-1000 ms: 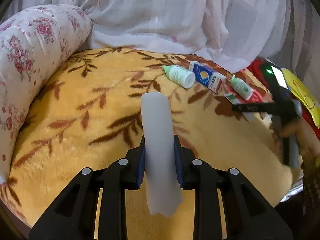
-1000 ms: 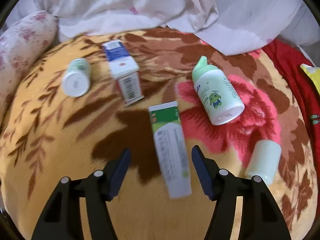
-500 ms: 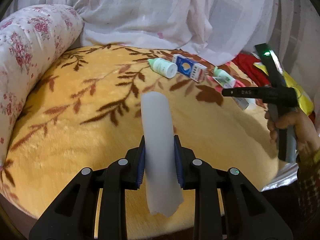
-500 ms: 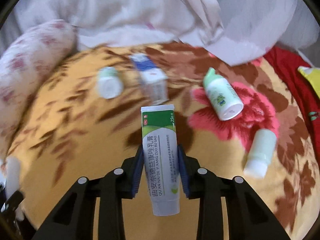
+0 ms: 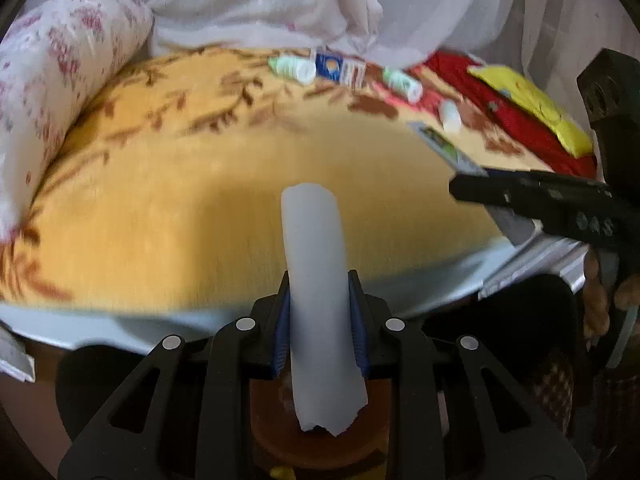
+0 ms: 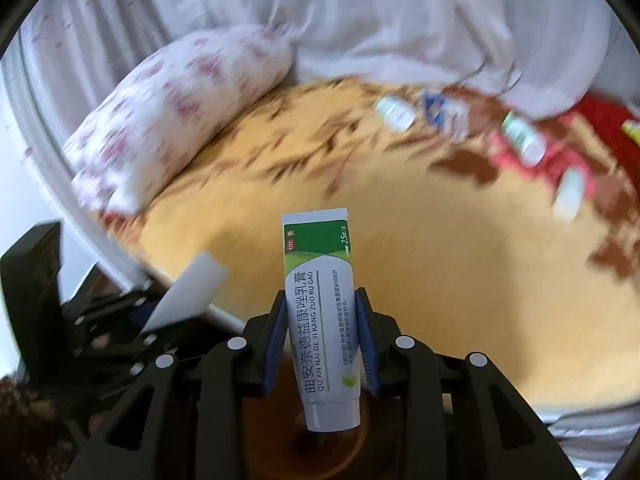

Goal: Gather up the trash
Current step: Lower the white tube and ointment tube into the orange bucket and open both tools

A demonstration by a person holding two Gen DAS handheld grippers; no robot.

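My left gripper (image 5: 320, 320) is shut on a plain white tube (image 5: 316, 280) and holds it past the bed's front edge. My right gripper (image 6: 322, 340) is shut on a green and white ointment tube (image 6: 322, 320), also off the front of the bed. In the left wrist view the right gripper (image 5: 532, 196) shows at the right with the ointment tube (image 5: 448, 150) in it. At the far side of the yellow blanket (image 5: 240, 200) lie a white bottle (image 5: 292, 67), a blue and white box (image 5: 340, 70), a green-capped bottle (image 5: 402, 84) and a small white bottle (image 5: 450, 116).
A floral bolster pillow (image 5: 60, 92) lies along the left of the bed. White curtains (image 5: 320, 0) hang behind. Red cloth (image 5: 520, 120) and a yellow item (image 5: 532, 108) lie at the right. A brown round thing (image 5: 320, 440) sits below the left gripper.
My right gripper closed on the ointment tube and lifted it off the blanket. Both grippers have pulled back from the bed toward its front edge with their tubes.
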